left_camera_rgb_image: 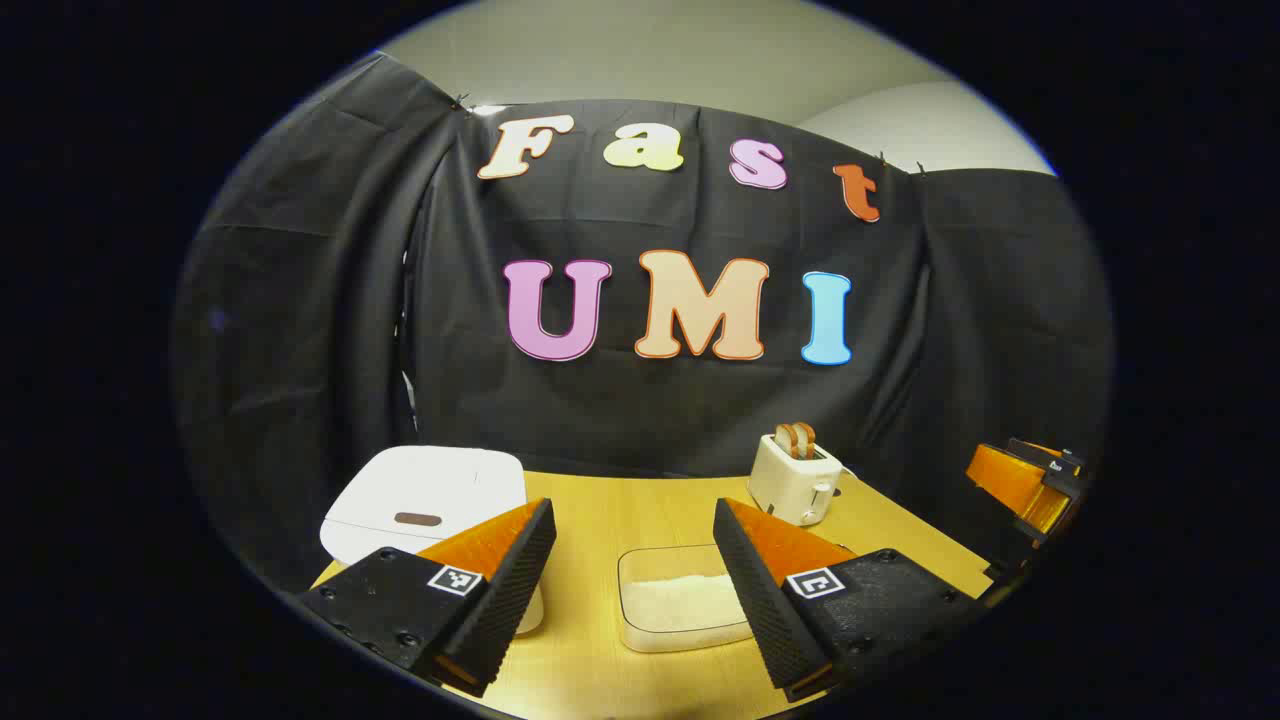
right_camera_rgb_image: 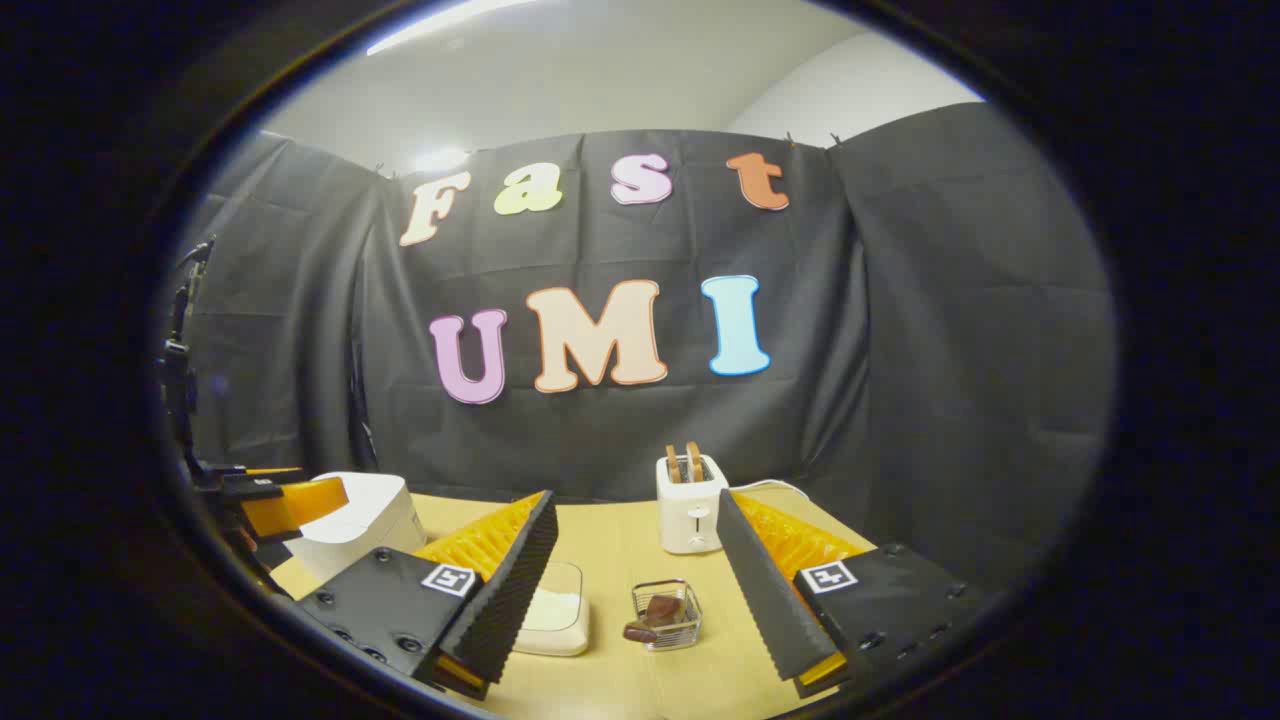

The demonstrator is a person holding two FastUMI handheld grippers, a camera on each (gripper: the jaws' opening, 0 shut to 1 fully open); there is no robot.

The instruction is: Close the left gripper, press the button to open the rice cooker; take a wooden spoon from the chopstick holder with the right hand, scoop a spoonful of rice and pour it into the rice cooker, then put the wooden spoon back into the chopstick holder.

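A cream two-slot toaster (right_camera_rgb_image: pixel 691 505) with browned slices standing in it sits at the back of the yellow wooden counter (right_camera_rgb_image: pixel 610 540), at about twelve o'clock in the right gripper view; in the left gripper view it lies toward one o'clock. Nothing stands between either hand-held gripper and the things on the counter.

The white, rounded rice cooker (left_camera_rgb_image: pixel 425 500) sits at ten o'clock in the left gripper view, lid down, a dark oval button on its top facing up. A clear square container of white rice (left_camera_rgb_image: pixel 680 600) lies just right of it. The small wire-mesh chopstick holder (right_camera_rgb_image: pixel 667 612) stands at six o'clock in the right gripper view, with the wooden spoon (right_camera_rgb_image: pixel 655 615) in it (lying low and tilted; its long axis is hard to make out).

The left hand-held gripper (left_camera_rgb_image: pixel 635 555) is released, fingers wide apart above the rice. The right hand-held gripper (right_camera_rgb_image: pixel 635 550) is likewise released, grasping nothing.

No readable brand or label shows.
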